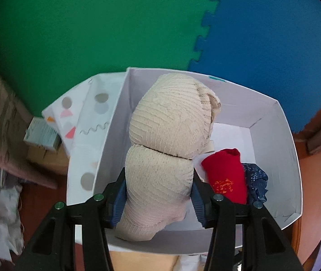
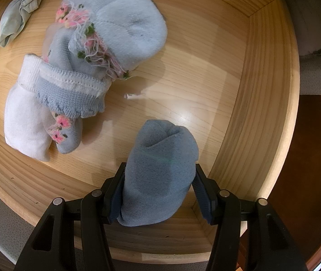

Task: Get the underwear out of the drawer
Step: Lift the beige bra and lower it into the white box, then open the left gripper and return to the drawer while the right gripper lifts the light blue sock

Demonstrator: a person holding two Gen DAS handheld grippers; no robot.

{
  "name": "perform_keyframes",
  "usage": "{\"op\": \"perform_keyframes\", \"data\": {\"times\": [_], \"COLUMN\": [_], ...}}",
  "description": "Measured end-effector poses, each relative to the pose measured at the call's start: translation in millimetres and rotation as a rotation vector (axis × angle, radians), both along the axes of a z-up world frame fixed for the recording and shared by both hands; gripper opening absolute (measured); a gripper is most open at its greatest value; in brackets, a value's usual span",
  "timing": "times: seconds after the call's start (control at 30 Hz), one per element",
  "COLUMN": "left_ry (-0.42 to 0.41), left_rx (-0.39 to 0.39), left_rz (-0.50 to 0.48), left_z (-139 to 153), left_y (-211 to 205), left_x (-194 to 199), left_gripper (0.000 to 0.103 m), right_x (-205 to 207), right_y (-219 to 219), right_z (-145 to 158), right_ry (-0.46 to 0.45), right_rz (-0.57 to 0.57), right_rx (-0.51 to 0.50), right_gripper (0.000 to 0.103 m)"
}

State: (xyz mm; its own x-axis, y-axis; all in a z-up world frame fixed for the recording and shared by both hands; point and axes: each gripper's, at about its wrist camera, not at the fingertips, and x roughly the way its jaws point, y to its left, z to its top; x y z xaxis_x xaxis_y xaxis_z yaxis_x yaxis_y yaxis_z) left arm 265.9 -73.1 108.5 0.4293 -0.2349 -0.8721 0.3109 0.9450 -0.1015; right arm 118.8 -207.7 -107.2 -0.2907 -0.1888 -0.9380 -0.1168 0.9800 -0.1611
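In the left wrist view my left gripper (image 1: 159, 186) is shut on a beige lace bra (image 1: 167, 135), which hangs over a white box (image 1: 280, 140). On the box floor lie a red rolled garment (image 1: 226, 174) and a dark blue patterned one (image 1: 256, 183). In the right wrist view my right gripper (image 2: 158, 186) is shut on a rolled grey-blue sock (image 2: 160, 167) inside the wooden drawer (image 2: 235, 85). More socks lie in the drawer: a light blue pair with pink flowers (image 2: 115, 33), a white one (image 2: 27, 117) and a pale green bundle (image 2: 18, 13).
The white box stands on green (image 1: 92, 27) and blue (image 1: 268, 29) foam mats. A patterned lid or panel (image 1: 90, 117) leans at its left, beside a small carton (image 1: 43, 135). Cloth lies at the far left. Dark floor shows right of the drawer.
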Motion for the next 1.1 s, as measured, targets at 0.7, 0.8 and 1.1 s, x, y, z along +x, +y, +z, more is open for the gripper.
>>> {"op": "perform_keyframes", "data": {"times": [0.7,0.8,1.1], "left_ry": [0.051,0.024,-0.061], "left_rx": [0.012,0.022,0.023], "left_rz": [0.192,0.165,0.055], "left_z": [5.4,5.4,27.5], "left_y": [10.8,8.0,4.5], "left_x": [-33.2,-35.0,-46.1], "left_gripper": [0.056,0.058,0.059], "right_x": [2.2,1.6,7.1], "right_y": [-1.2,-2.1,-16.5], "right_z": [1.4,0.5,7.5], "right_ry": [-0.006,-0.01,-0.047], "right_rz": [-0.009,-0.02,-0.095], "right_rx": [0.011,0.021,0.093], "right_gripper": [0.047,0.044,0.038]}}
